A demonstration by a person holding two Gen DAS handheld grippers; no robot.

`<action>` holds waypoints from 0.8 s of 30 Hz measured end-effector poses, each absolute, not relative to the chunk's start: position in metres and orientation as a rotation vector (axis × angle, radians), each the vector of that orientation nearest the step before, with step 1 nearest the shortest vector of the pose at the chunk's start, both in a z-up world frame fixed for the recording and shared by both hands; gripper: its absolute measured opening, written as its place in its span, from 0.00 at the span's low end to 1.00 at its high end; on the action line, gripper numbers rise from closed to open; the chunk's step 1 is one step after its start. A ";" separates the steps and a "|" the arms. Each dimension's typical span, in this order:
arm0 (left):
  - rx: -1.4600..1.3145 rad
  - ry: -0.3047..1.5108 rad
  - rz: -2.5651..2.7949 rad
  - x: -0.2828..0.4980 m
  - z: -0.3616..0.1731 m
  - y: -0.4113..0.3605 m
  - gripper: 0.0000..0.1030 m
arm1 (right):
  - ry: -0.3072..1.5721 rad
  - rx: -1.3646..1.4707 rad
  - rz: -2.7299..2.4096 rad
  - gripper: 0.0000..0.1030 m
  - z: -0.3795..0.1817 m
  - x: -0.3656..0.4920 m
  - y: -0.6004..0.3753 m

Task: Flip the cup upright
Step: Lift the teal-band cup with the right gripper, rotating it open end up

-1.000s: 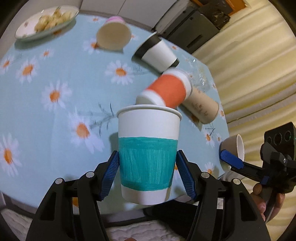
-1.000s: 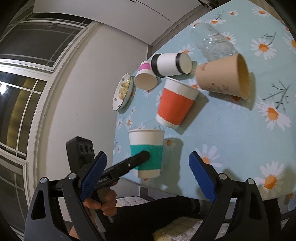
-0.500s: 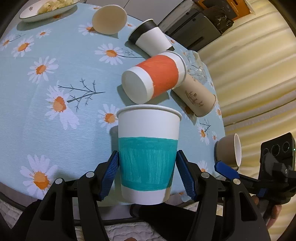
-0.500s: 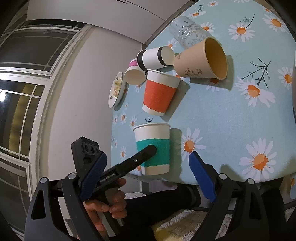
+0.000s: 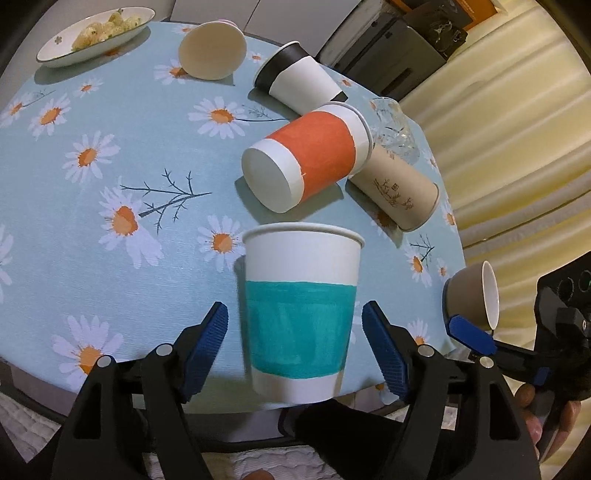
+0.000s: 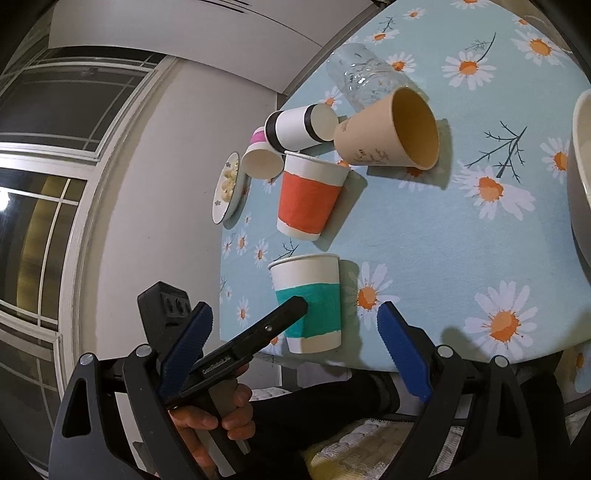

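A white paper cup with a teal band [image 5: 301, 317] stands upright near the table's front edge; it also shows in the right wrist view [image 6: 308, 301]. My left gripper [image 5: 295, 343] is open, with its blue pads on either side of the cup and a gap on each side. My right gripper [image 6: 291, 347] is open and empty, held off the table's edge. It also shows at the right of the left wrist view [image 5: 471, 334].
On the daisy tablecloth [image 5: 110, 155] lie an orange-banded cup [image 5: 310, 155], a tan cup [image 5: 399, 188], a black-and-white cup [image 5: 299, 85], a cream cup [image 5: 212, 50] and a clear glass [image 5: 393, 127]. A plate of food [image 5: 92, 29] sits far left. A brown cup [image 5: 472, 295] is at the right edge.
My left gripper has opened and let go of the teal-banded cup, which now stands on the table. Both grippers have shifted slightly.
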State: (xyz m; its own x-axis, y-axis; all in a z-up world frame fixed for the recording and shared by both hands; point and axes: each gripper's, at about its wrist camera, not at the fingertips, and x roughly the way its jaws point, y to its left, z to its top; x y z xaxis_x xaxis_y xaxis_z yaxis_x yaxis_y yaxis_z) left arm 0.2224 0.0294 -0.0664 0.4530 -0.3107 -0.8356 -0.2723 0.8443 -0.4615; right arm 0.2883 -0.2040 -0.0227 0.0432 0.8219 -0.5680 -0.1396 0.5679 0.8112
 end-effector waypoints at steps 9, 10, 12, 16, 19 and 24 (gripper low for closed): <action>-0.592 1.130 -0.032 0.218 -0.069 0.030 0.71 | 1.339 0.655 0.818 0.87 -0.025 0.290 -0.204; -0.595 1.132 -0.034 0.217 -0.069 0.031 0.71 | 1.339 0.655 0.817 0.87 -0.025 0.290 -0.204; -0.616 1.131 -0.043 0.216 -0.069 0.032 0.71 | 1.342 0.647 0.813 0.87 -0.026 0.289 -0.203; -0.599 1.115 -0.042 0.212 -0.064 0.034 0.71 | 1.356 0.625 0.814 0.87 -0.030 0.289 -0.199; -0.589 1.092 -0.044 0.204 -0.056 0.038 0.71 | 1.369 0.589 0.831 0.87 -0.032 0.287 -0.191; -0.601 1.059 -0.059 0.181 -0.048 0.050 0.71 | 1.396 0.535 0.843 0.87 -0.037 0.283 -0.176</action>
